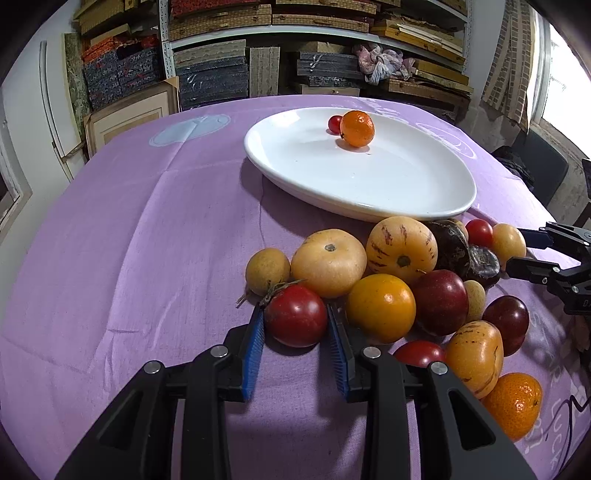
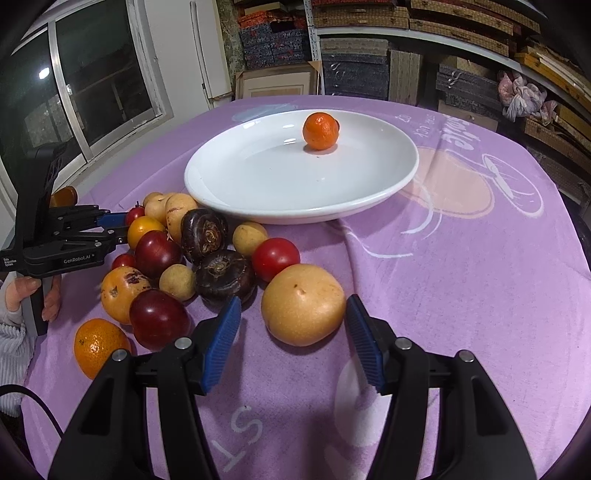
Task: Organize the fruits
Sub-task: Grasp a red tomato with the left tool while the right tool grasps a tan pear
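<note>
While both grippers close on fruit, the white plate (image 1: 288, 177) holds only a tangerine (image 1: 357, 128) and a cherry tomato (image 1: 335, 123).
Left gripper (image 1: 295, 321) narrowly clamps a red tomato (image 1: 295, 315); right gripper (image 2: 293, 317) brackets a yellow pear (image 2: 303, 304), one pad apparently clear. Next, I judge: lift to plate.

Metal shelves (image 1: 317, 33) packed with flat woven and patterned boxes (image 2: 273, 44) fill the back wall, a bundle of pale cloth (image 1: 384, 62) stuffed among them. A dark sliding window (image 2: 92, 74) sits on one side; daylight comes through another window (image 1: 565, 74) beside a brick-pattern curtain (image 1: 513, 62).
</note>
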`<state>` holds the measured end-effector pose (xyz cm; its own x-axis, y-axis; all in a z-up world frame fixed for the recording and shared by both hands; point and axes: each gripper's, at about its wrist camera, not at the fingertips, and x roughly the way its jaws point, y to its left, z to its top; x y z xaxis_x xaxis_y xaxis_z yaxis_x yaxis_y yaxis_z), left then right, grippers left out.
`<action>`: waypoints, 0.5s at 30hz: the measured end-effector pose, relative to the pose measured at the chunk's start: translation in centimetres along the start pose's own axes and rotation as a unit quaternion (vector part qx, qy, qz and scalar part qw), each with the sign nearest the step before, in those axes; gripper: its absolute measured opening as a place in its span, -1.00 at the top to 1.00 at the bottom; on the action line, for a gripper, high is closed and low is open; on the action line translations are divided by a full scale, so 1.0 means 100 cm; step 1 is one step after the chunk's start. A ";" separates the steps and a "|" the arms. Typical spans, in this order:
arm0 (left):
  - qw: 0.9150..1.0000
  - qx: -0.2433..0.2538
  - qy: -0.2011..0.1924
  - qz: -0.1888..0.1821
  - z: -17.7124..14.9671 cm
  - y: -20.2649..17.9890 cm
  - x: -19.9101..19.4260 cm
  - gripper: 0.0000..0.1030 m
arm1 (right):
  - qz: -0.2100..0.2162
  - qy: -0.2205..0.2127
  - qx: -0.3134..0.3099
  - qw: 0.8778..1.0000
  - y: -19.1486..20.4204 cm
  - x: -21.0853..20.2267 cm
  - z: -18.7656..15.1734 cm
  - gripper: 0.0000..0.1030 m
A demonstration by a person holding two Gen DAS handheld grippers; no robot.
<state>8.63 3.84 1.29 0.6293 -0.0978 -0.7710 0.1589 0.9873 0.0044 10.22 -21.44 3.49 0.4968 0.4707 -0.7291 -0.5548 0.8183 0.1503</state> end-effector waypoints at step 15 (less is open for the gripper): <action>0.998 -0.006 -0.062 -0.001 0.001 -0.004 -0.027 0.38 | -0.009 -0.028 -0.007 1.000 0.002 -0.012 -0.003 0.10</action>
<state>6.98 3.71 3.43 0.7187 -0.1137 -0.6859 0.1515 0.9884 -0.0052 9.33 -21.98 4.16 0.5429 0.4737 -0.6935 -0.5543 0.8224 0.1278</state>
